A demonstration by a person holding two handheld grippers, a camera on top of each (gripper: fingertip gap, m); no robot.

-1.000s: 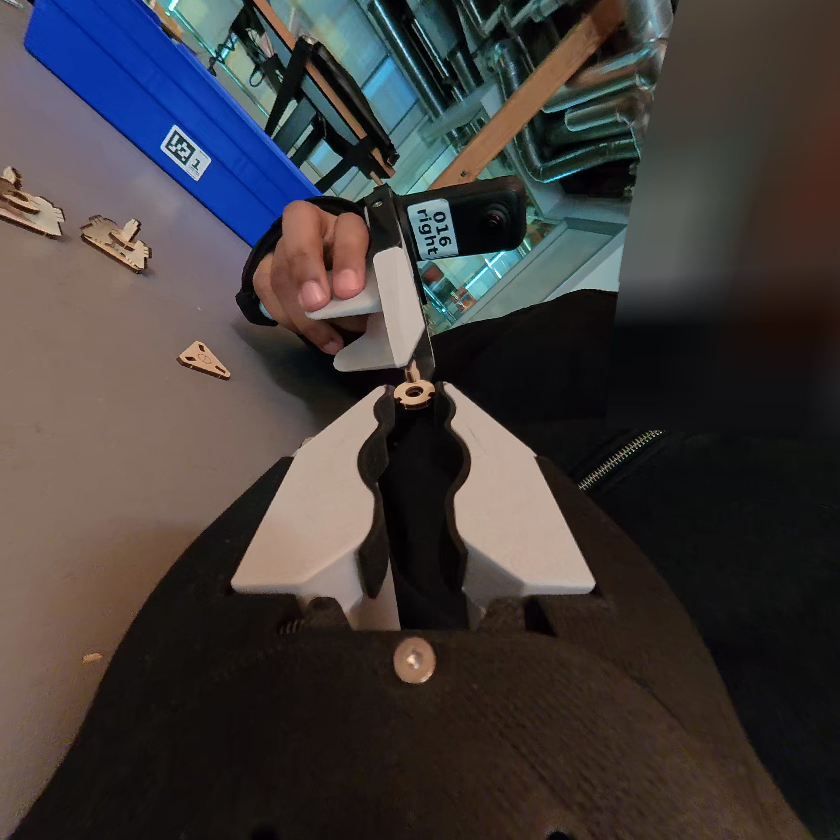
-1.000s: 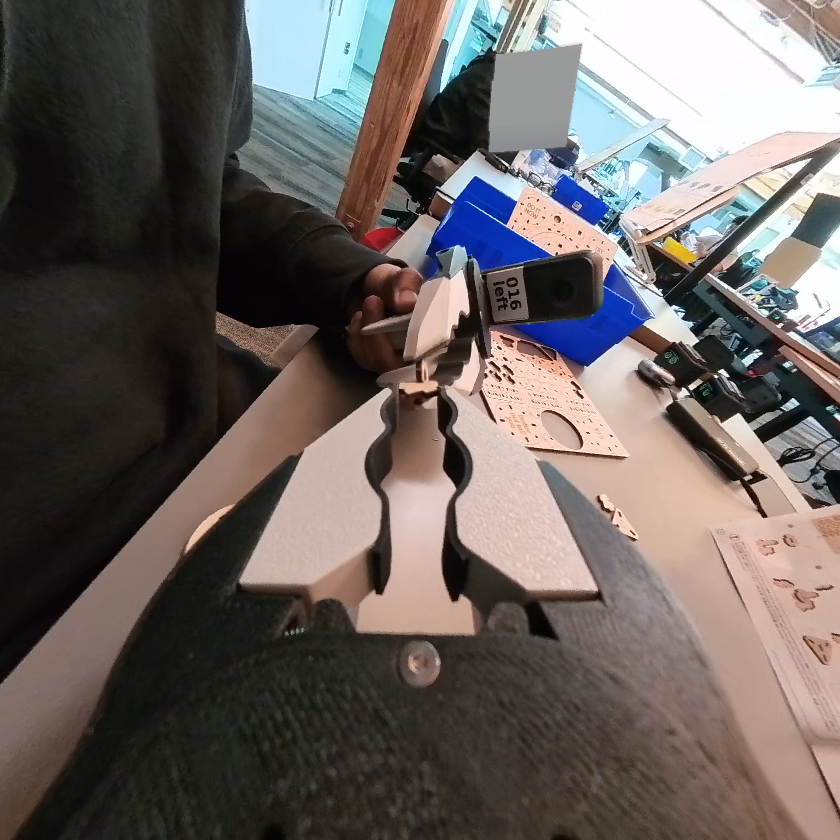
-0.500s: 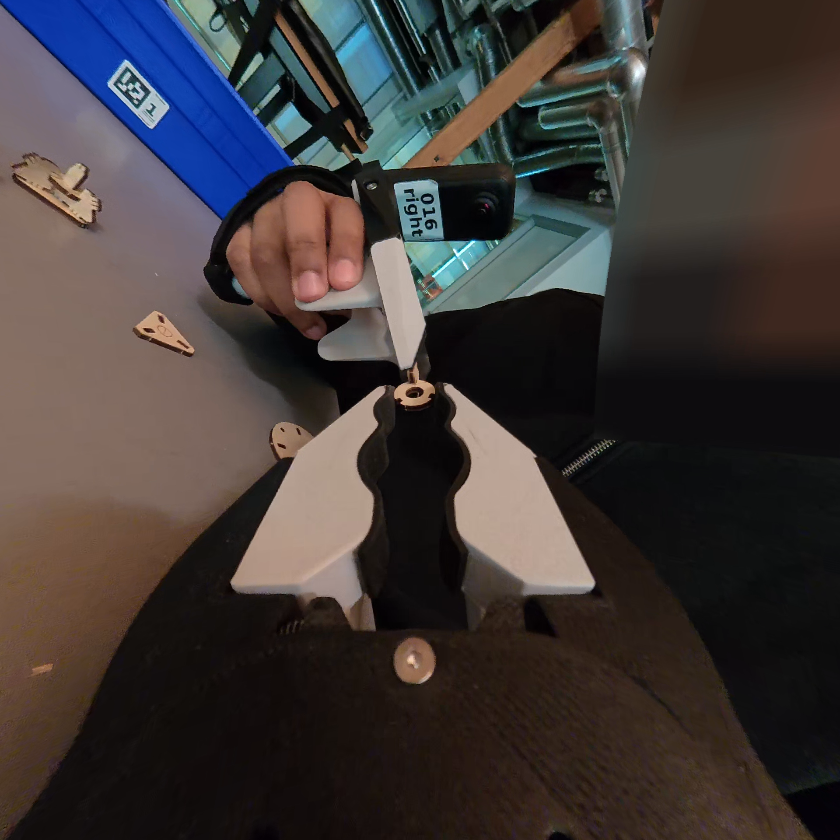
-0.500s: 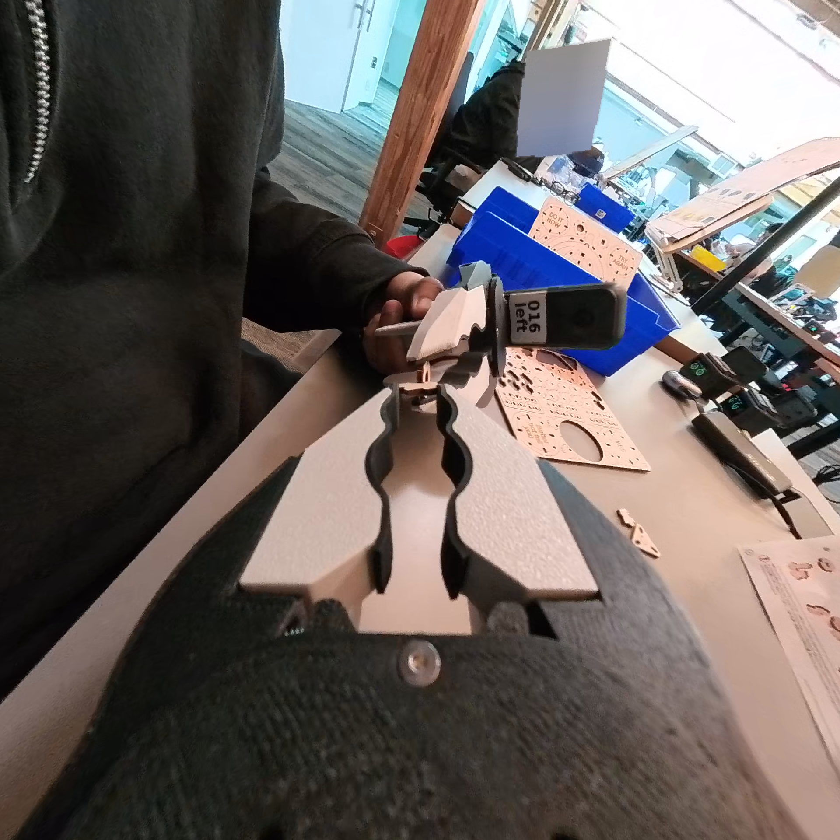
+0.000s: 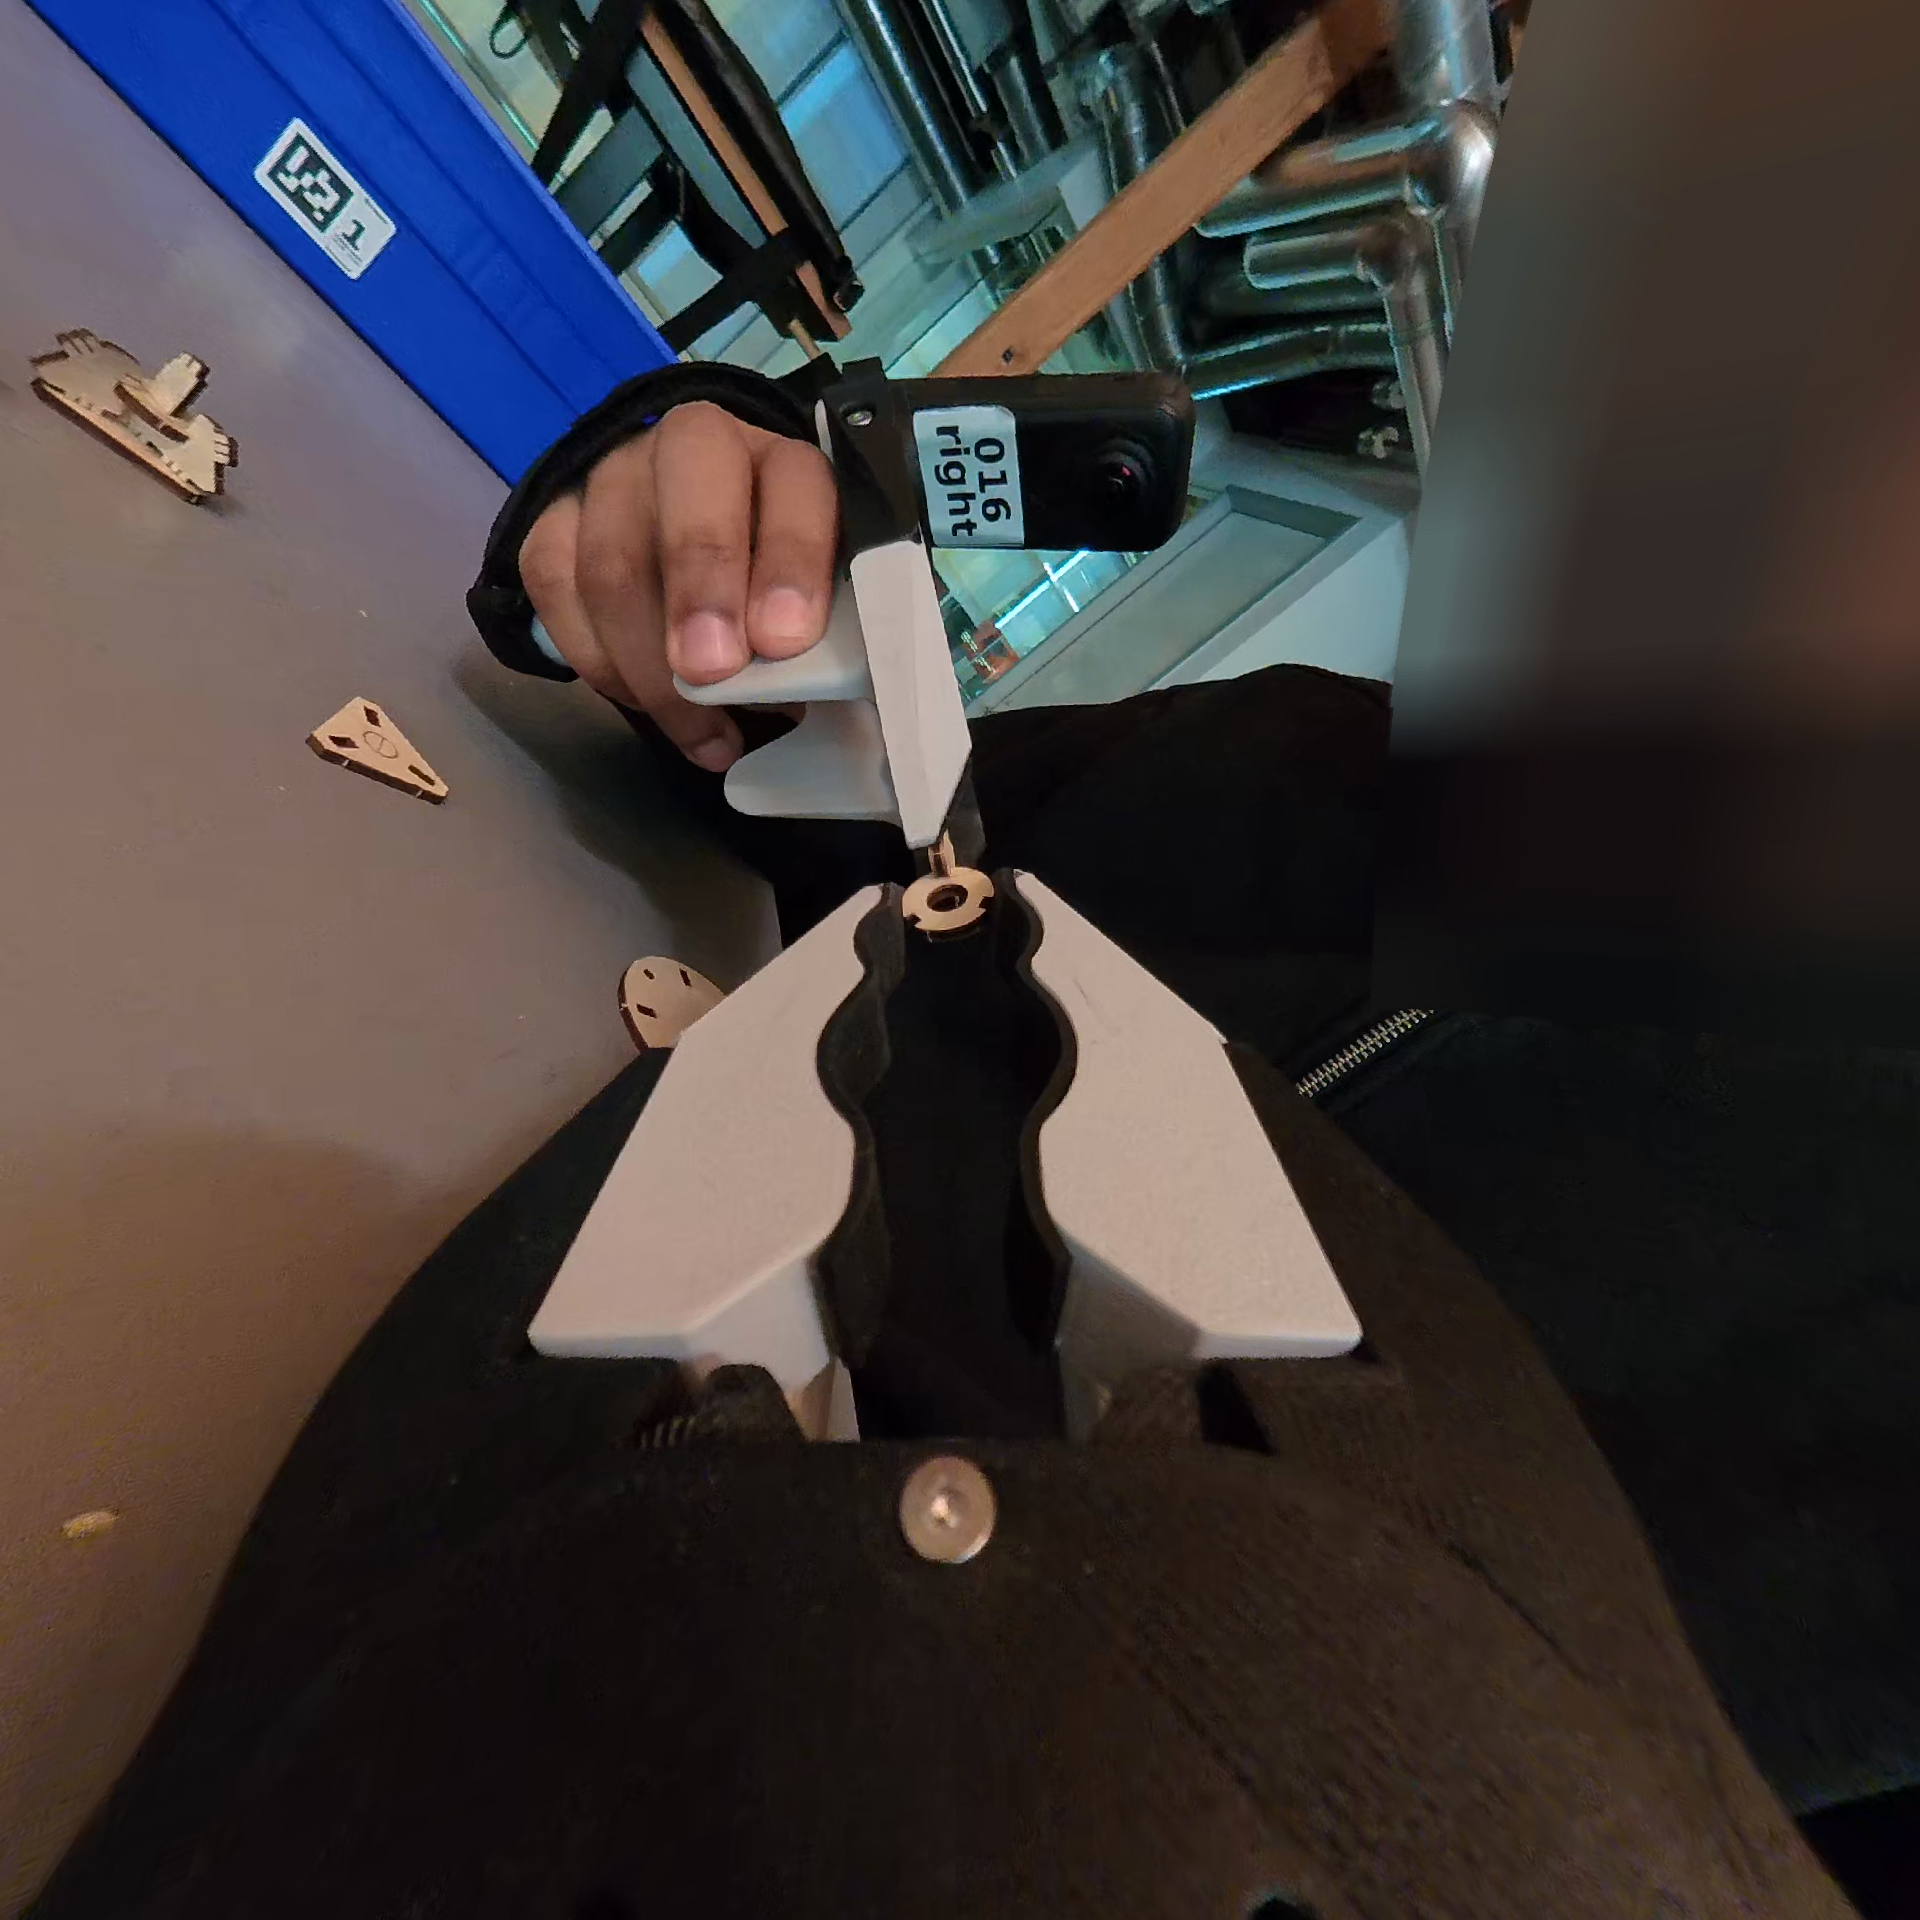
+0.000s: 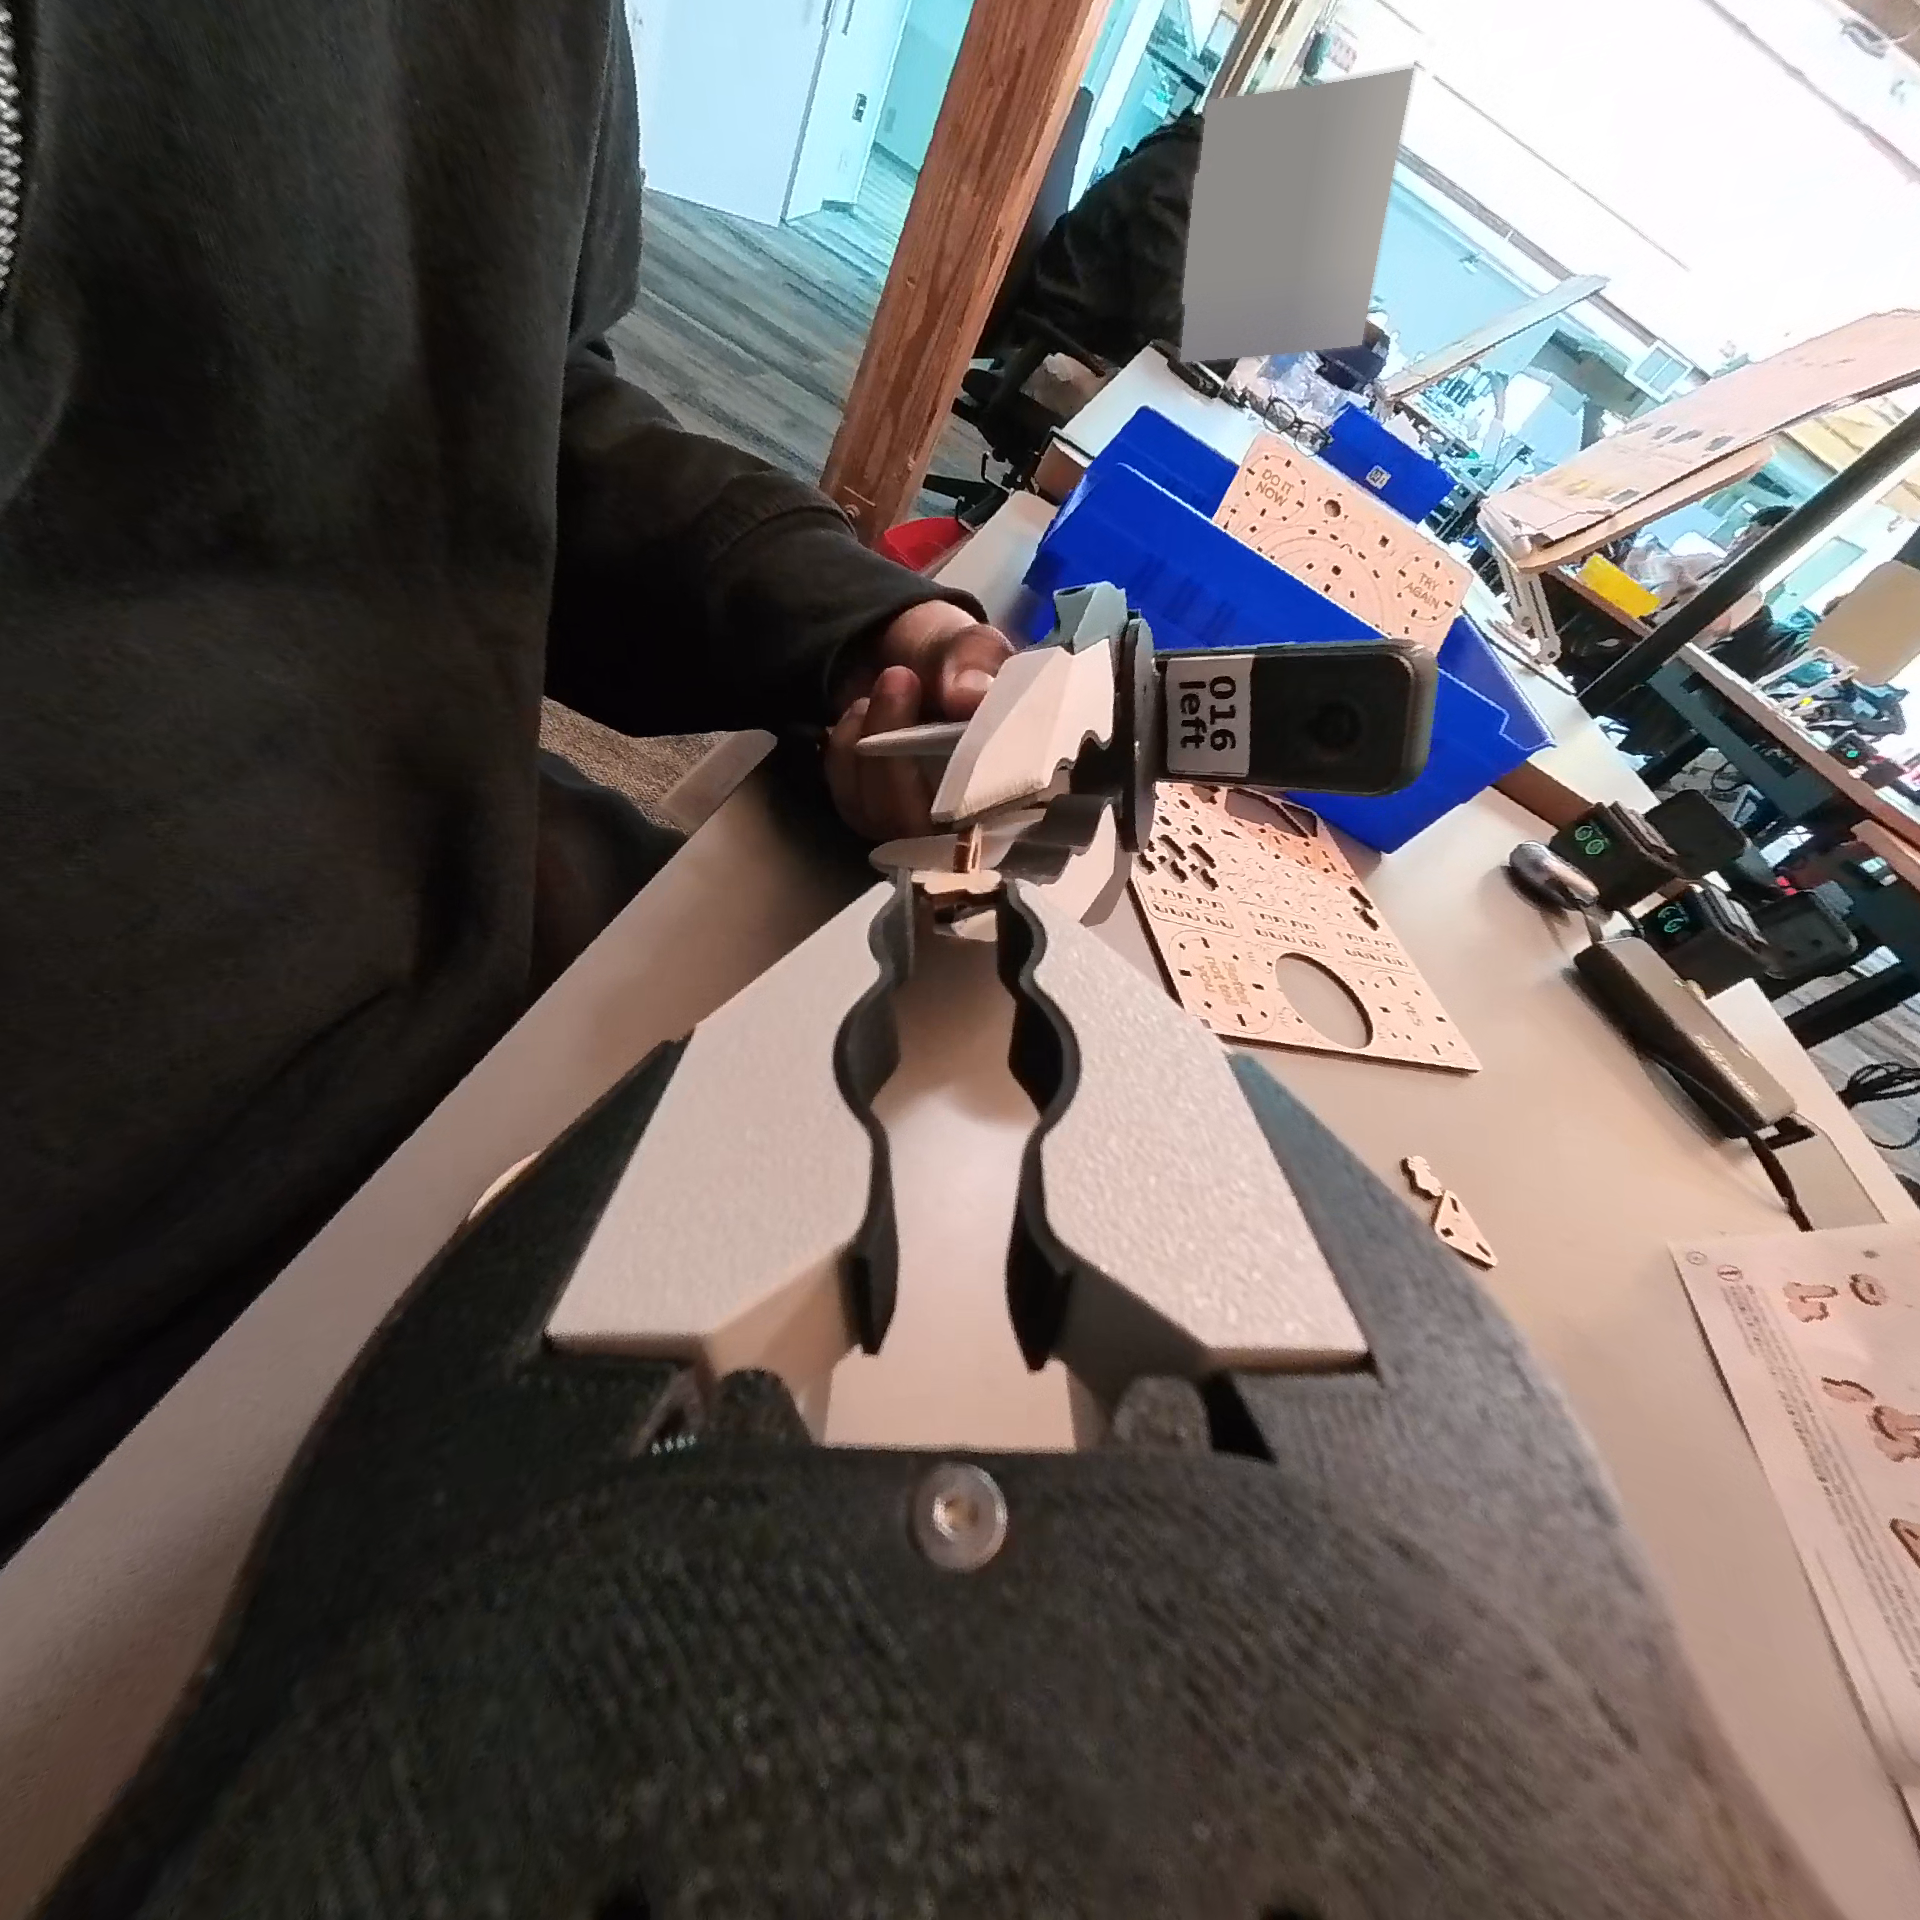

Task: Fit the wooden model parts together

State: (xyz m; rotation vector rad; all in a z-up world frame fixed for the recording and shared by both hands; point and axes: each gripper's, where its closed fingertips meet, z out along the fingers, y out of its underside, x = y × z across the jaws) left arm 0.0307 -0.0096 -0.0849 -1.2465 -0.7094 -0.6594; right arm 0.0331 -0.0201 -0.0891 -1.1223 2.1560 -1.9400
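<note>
While both grippers meet: 1 wooden ring (image 5: 943,902) | 1 wooden peg (image 5: 940,855) | 2 blue bins (image 6: 1226,613)

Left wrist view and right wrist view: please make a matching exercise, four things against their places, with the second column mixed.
1. small round wooden ring
2. flat triangular wooden piece
3. thin wooden sheet with an oval hole
4. white printed paper sheet

a. beside the blue plastic bin
b. at the right wrist view's right edge
c. between the fingers of the left gripper
d. on the grey table, left of the person's hand

Pairs: 1-c, 2-d, 3-a, 4-b
</note>
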